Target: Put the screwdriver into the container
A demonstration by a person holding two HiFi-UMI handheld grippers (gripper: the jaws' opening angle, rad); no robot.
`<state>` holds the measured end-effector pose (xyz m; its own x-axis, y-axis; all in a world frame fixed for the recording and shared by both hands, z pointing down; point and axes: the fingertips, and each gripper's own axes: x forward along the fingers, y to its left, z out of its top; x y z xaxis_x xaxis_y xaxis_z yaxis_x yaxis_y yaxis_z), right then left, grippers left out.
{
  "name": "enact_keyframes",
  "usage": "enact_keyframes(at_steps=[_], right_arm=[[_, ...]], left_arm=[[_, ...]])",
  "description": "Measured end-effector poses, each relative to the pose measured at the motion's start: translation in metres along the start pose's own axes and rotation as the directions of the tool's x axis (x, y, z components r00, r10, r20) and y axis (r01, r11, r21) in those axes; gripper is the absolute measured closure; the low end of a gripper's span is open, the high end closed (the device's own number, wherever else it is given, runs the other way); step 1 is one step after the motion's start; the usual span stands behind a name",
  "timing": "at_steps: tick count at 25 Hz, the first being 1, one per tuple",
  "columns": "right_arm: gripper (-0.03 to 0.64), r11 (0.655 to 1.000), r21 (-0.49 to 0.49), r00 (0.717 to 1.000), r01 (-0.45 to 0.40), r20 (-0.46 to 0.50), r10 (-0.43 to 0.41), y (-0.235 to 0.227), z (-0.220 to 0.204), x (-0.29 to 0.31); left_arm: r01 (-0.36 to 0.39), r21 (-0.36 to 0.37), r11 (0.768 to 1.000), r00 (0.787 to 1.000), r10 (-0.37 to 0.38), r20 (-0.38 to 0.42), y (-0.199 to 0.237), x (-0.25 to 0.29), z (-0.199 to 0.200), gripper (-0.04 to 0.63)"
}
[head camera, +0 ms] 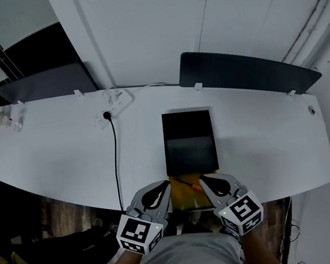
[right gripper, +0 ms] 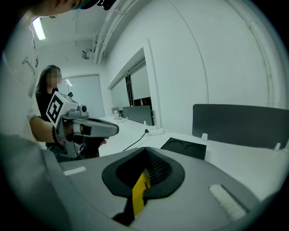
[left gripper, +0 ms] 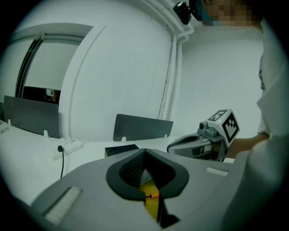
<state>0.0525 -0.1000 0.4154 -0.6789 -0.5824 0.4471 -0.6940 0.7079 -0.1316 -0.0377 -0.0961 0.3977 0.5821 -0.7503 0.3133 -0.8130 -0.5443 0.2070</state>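
The black container (head camera: 188, 140) lies flat on the white table (head camera: 63, 158), just ahead of me; the right gripper view shows two round recesses in the container (right gripper: 185, 147). Between the grippers, at the table's near edge, is a yellow object (head camera: 187, 192) with a thin dark and orange tool on it, probably the screwdriver (head camera: 192, 185). My left gripper (head camera: 163, 187) and right gripper (head camera: 205, 180) flank it, both shut and holding nothing. Through each gripper's closed jaws a strip of yellow (left gripper: 151, 205) (right gripper: 141, 189) shows below.
A white power strip (head camera: 113, 105) with a black cable (head camera: 117, 161) sits left of the container. Dark divider panels (head camera: 245, 71) (head camera: 44, 84) stand along the table's far edge. Small items (head camera: 3, 118) are at the far left. A person (right gripper: 47, 97) stands in the background.
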Motion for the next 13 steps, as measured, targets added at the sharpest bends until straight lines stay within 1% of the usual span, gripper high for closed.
enact_keyframes(at_steps=[13], right_arm=[[0.603,1.0,-0.007,1.0,-0.002,-0.005,0.002,-0.0019,0.001,0.0009]], left_arm=[[0.001,0.0,1.0,1.0,-0.001,-0.005,0.001,0.0013,0.0004,0.597]])
